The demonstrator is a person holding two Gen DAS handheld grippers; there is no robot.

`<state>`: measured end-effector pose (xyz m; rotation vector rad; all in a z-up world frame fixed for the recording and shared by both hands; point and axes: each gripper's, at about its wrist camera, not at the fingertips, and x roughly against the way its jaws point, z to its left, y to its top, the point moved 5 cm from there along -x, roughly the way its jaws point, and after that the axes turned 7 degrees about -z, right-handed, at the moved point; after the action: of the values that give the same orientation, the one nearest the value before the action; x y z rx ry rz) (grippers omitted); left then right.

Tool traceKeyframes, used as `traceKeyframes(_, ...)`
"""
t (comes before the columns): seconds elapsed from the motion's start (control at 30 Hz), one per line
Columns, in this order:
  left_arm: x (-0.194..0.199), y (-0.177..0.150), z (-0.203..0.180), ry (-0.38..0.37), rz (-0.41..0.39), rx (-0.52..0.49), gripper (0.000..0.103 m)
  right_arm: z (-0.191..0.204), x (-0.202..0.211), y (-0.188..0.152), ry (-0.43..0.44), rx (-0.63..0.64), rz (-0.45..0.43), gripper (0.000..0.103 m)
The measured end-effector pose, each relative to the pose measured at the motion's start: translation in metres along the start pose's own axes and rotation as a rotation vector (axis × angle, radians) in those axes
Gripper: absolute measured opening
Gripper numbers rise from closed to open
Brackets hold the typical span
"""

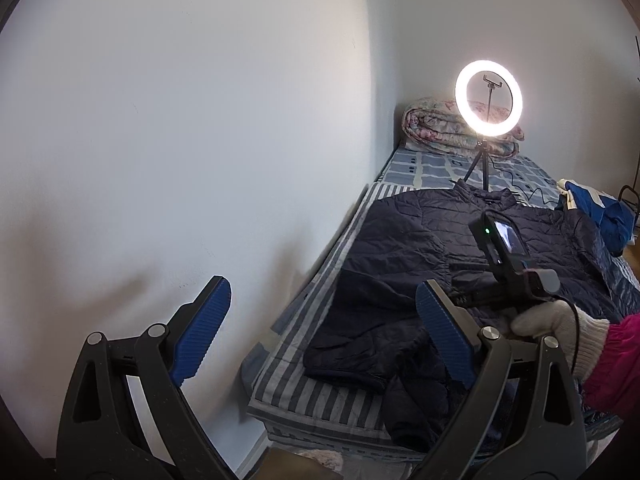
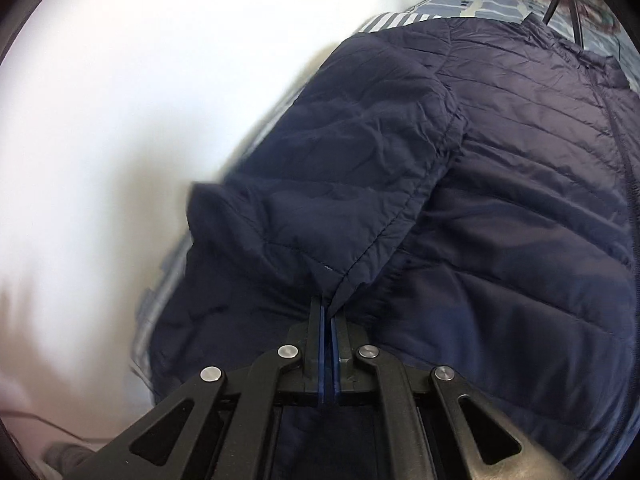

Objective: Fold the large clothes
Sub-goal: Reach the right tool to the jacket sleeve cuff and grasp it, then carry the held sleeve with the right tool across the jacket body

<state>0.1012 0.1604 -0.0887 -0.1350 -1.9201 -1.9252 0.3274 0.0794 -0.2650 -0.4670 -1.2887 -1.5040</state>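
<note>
Left wrist view: blue-padded fingers (image 1: 200, 332) of the left gripper (image 1: 320, 332) fill the foreground, spread wide with nothing between them. Beyond them, a navy quilted jacket (image 1: 420, 236) lies spread on a bed (image 1: 320, 396) with a striped cover, which stands against a white wall (image 1: 180, 120). The near sleeve is folded inward over the jacket body. A gloved hand (image 1: 556, 320) at the right edge carries the right gripper's body, over the jacket. A lit ring light (image 1: 488, 97) on a tripod stands at the far end of the bed, in front of a rolled floral quilt (image 1: 432, 128). A blue garment (image 1: 600, 208) lies at the bed's right edge.

Right wrist view: right gripper (image 2: 329, 312) points steeply down at the jacket (image 2: 520, 200). Its jaws are clenched, pads nearly together, pinching a thin edge of fabric at the sleeve cuff (image 2: 340, 280). The sleeve lies diagonally across the jacket body. Bed cover stripes show at the left of the jacket; that margin is blurred.
</note>
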Motion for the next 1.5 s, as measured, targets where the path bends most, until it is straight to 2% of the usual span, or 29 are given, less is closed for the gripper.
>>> traceKeyframes(0.1,0.003,0.003,-0.002,0.010,-0.016,-0.012,0.096,0.001,0.002,-0.012,-0.061,0.065,-0.019,0.019)
traceKeyframes(0.13,0.005,0.003,-0.002,0.017,-0.023,-0.015,0.096,0.006,0.009,-0.013,-0.081,0.108,-0.039,0.030)
traceKeyframes(0.17,0.007,0.004,0.000,0.021,-0.030,-0.015,0.096,0.012,0.014,-0.015,-0.094,0.149,-0.059,0.036)
traceKeyframes(0.27,0.015,0.008,0.010,0.036,-0.056,-0.001,0.096,0.043,0.044,-0.022,-0.063,0.280,-0.102,0.036)
traceKeyframes(0.3,0.019,0.009,0.015,0.043,-0.068,0.013,0.096,0.041,0.051,-0.022,-0.051,0.312,-0.108,0.036)
traceKeyframes(0.4,0.029,0.013,0.028,0.052,-0.094,0.050,0.096,0.074,0.054,-0.033,-0.027,0.427,-0.085,0.037)
traceKeyframes(0.47,0.033,0.012,0.033,0.054,-0.098,0.052,0.096,0.080,0.048,-0.045,-0.019,0.415,-0.035,0.047)
traceKeyframes(0.57,0.036,0.011,0.037,0.070,-0.102,0.035,0.096,0.063,0.037,-0.049,0.037,0.222,0.068,0.056)
traceKeyframes(0.7,0.037,0.011,0.037,0.068,-0.105,0.040,0.096,0.044,0.014,-0.052,0.174,-0.060,0.119,0.058)
traceKeyframes(0.77,0.038,0.012,0.035,0.061,-0.108,0.043,0.096,0.041,0.006,-0.054,0.227,-0.146,0.122,0.055)
traceKeyframes(0.8,0.038,0.012,0.034,0.060,-0.111,0.040,0.096,0.043,0.003,-0.055,0.247,-0.171,0.120,0.049)
traceKeyframes(0.83,0.038,0.012,0.032,0.059,-0.112,0.033,0.096,0.045,-0.002,-0.055,0.289,-0.194,0.123,0.020)
traceKeyframes(0.87,0.038,0.012,0.030,0.057,-0.111,0.025,0.096,0.049,-0.003,-0.053,0.333,-0.217,0.125,0.005)
traceKeyframes(0.93,0.039,0.012,0.027,0.054,-0.115,0.012,0.096,0.057,0.009,-0.042,0.362,-0.223,0.087,0.002)
traceKeyframes(1.03,0.039,0.012,0.026,0.065,-0.120,-0.004,0.096,0.061,0.045,-0.022,0.384,-0.180,0.021,0.002)
traceKeyframes(1.1,0.039,0.012,0.027,0.064,-0.116,0.001,0.096,0.053,0.070,-0.014,0.367,-0.158,-0.004,0.002)
traceKeyframes(1.2,0.039,0.013,0.030,0.067,-0.118,0.012,0.096,0.029,0.091,-0.014,0.253,-0.095,-0.017,0.002)
traceKeyframes(1.3,0.040,0.014,0.029,0.063,-0.119,0.014,0.096,0.003,0.087,-0.026,0.139,-0.061,0.009,0.002)
traceKeyframes(1.4,0.039,0.013,0.025,0.055,-0.117,0.002,0.096,-0.002,0.087,-0.043,0.059,0.032,0.035,0.013)
traceKeyframes(1.47,0.039,0.013,0.023,0.052,-0.118,-0.004,0.096,0.009,0.096,-0.048,0.057,0.129,-0.004,0.030)
traceKeyframes(1.5,0.038,0.013,0.022,0.051,-0.116,-0.007,0.096,0.012,0.101,-0.055,0.068,0.174,-0.020,0.034)
